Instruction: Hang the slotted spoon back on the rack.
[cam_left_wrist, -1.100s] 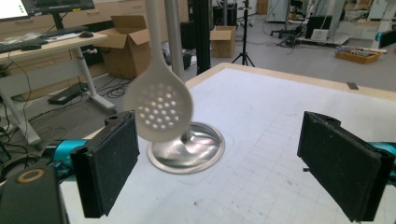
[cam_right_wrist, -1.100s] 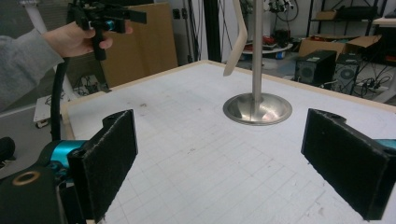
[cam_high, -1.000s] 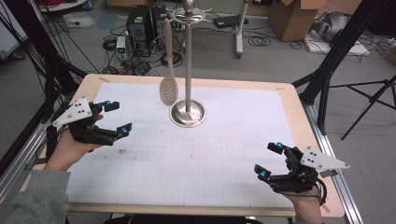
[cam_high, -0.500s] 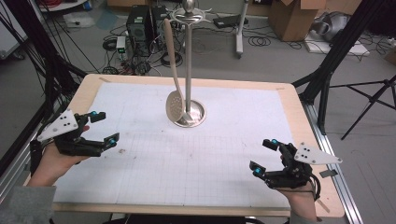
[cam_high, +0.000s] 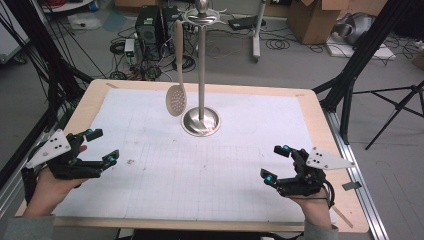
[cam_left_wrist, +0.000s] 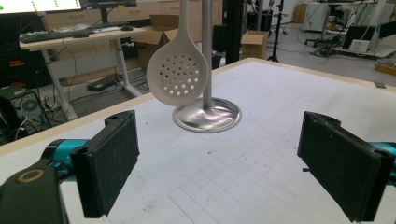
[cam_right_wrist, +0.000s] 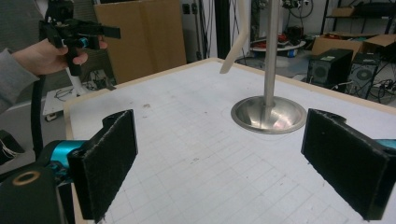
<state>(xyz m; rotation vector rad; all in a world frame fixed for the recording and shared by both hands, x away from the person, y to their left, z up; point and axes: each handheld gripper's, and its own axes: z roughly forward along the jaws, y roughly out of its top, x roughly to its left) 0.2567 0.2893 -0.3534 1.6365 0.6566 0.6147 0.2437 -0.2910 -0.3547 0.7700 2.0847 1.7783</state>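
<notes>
Slotted spoon hangs from the metal stand, upper centre of frame, above the counter. Left gripper lower left, fingers apart, empty. Right gripper lower right, fingers apart, empty.

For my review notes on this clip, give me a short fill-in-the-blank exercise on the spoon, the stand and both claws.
1. The slotted spoon hangs from the top of the metal ____.
2. The stand's round base rests on the ____.
3. The left claw has its jaws ____, with nothing between them.
4. The right claw holds ____.

Missing words: stand; table; open; nothing
</notes>
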